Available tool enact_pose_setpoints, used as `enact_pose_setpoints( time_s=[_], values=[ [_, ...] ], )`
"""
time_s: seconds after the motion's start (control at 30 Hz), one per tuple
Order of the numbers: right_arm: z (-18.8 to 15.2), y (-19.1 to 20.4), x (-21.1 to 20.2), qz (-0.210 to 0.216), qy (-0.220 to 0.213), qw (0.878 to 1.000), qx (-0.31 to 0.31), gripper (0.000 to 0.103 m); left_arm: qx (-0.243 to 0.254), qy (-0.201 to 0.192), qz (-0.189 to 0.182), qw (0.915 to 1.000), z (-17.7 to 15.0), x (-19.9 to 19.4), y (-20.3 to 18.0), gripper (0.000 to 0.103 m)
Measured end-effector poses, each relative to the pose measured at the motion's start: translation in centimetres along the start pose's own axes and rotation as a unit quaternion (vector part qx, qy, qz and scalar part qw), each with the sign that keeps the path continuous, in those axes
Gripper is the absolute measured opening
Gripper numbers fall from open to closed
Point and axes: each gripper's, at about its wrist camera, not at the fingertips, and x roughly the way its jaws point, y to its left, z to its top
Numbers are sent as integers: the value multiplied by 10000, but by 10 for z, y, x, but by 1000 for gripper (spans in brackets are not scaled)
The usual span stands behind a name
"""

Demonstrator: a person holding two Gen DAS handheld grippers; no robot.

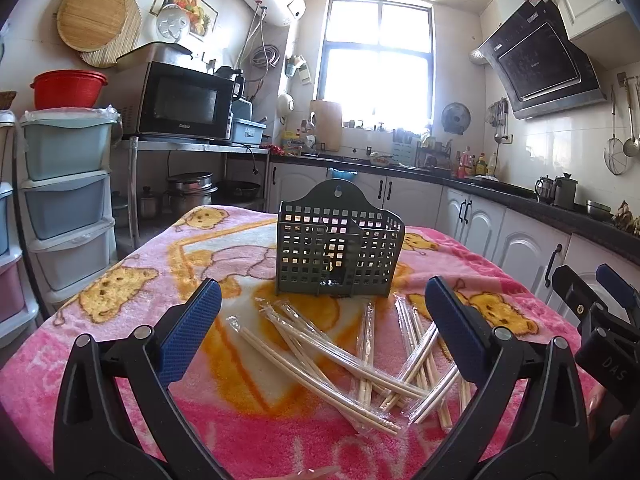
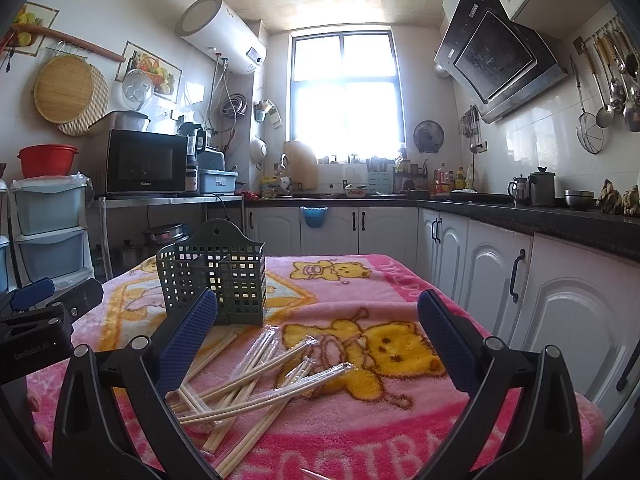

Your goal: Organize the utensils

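Observation:
A dark green perforated utensil holder (image 1: 340, 250) stands upright on the pink bear blanket (image 1: 140, 280); it also shows in the right wrist view (image 2: 216, 276). Several pairs of wooden chopsticks in clear wrappers (image 1: 352, 360) lie scattered in front of it, also in the right wrist view (image 2: 256, 380). My left gripper (image 1: 324, 308) is open and empty, above the chopstick pile. My right gripper (image 2: 318, 316) is open and empty, over the blanket right of the pile. The right gripper shows at the left wrist view's right edge (image 1: 596, 304), the left gripper at the right wrist view's left edge (image 2: 44, 300).
The table stands in a kitchen. White cabinets with a dark counter (image 2: 520, 208) run along the right and back. Stacked plastic drawers (image 1: 64, 200) and a microwave (image 1: 180, 102) on a metal shelf stand at the left. A kettle (image 2: 540, 188) sits on the counter.

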Motion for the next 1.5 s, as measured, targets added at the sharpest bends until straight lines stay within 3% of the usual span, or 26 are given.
enact_pose_setpoints(
  time_s=[1.5],
  values=[
    [-1, -11, -8, -38, -34, 10000, 35, 97, -43, 7, -63, 10000, 4, 3, -1, 94]
  ],
)
